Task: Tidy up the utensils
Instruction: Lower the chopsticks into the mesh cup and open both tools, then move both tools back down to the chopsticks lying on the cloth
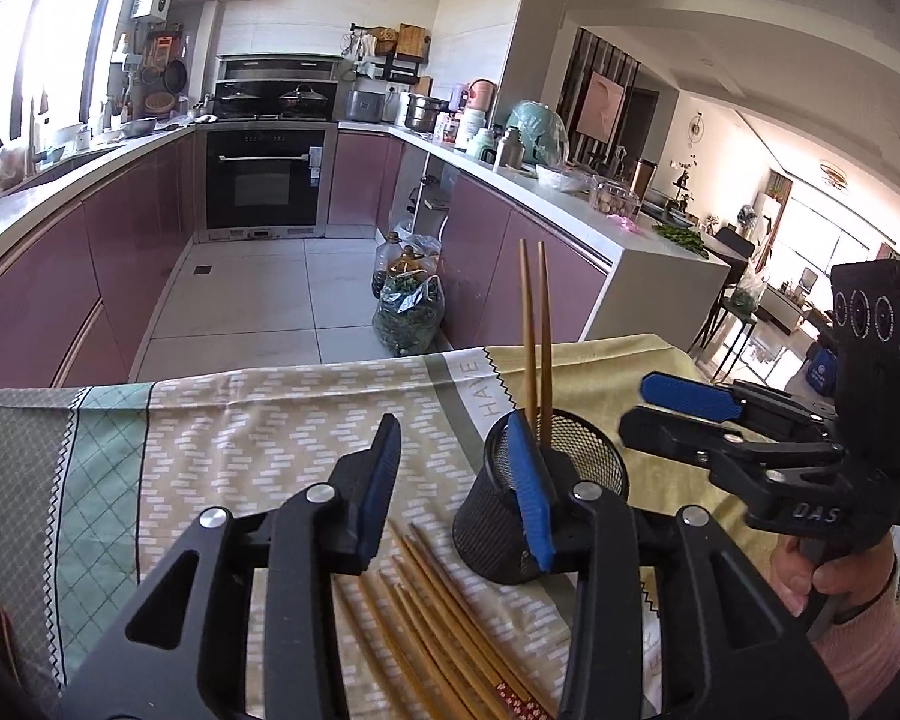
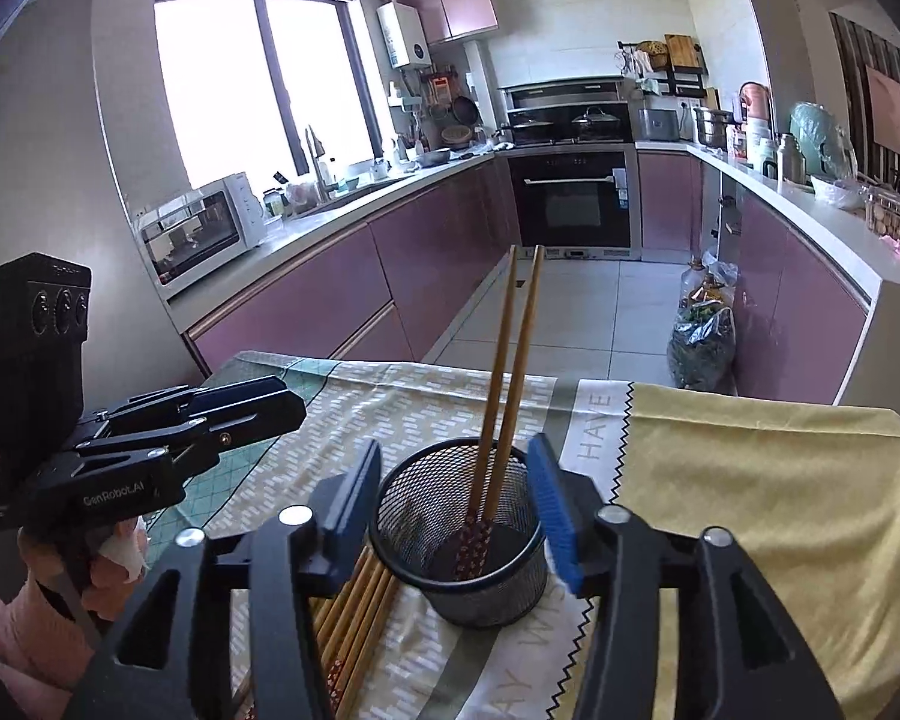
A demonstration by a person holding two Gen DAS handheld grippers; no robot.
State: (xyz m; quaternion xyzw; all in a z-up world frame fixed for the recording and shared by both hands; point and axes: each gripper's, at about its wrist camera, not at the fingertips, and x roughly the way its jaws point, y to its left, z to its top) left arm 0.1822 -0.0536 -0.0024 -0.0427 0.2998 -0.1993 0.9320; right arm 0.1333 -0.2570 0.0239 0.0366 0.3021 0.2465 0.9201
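two chopsticks stand tilted in the black mesh cup, patterned ends down, likely so the rest can drop in beside them. the loose chopsticks lie in a bundle on the patterned cloth over the tabletop, just left of the cup. left claw is wide and empty, above the bundle, seemingly lined up for a pick. right claw is wide too, straddling the cup, gripping nothing. the bundle's near ends are cut off by the frame edge and its count is unclear. the cup's floor is too dark to read.
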